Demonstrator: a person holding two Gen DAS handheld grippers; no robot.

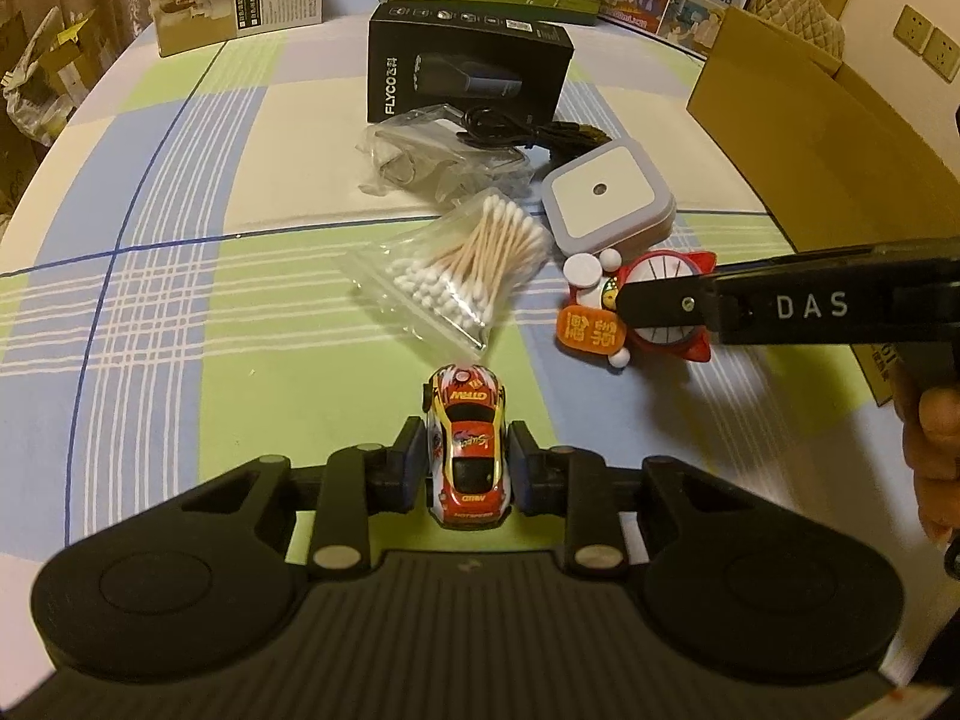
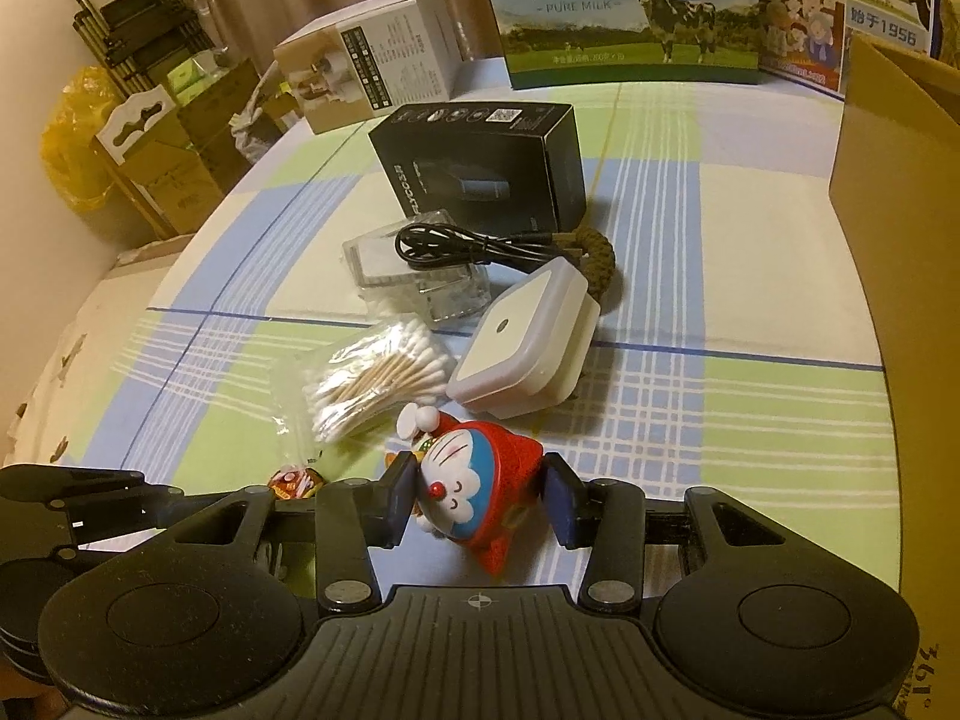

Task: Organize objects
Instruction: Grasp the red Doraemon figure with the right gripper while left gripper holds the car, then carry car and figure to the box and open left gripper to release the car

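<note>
1. My left tongs are pinching the toy car: both pads sit flush against its flanks, with the nose end reaching forward past the fingertips over the checked cloth.
2. My right tongs straddle the red cat figurine. The left pad touches its face side; on the other side I cannot tell whether the right pad meets the red shell or stands just off it, so I cannot call it a firm grip.
3. From the left wrist view, the right tongs come in from the right edge, and a hand grips the handle there.
4. Just ahead of the left tongs, slightly right, lies the bag of cotton swabs; it is just ahead and left of the right tongs too.
5. Ahead of the right tongs, just beyond the figurine, sits the square white night light, tilted, resting on a braided cord.
6. Farther ahead are a clear plastic case with a black cable lying across it, then the black box.
7. Far to the right of both tongs stands a cardboard box; milk cartons line the far edge of the cloth.
</note>
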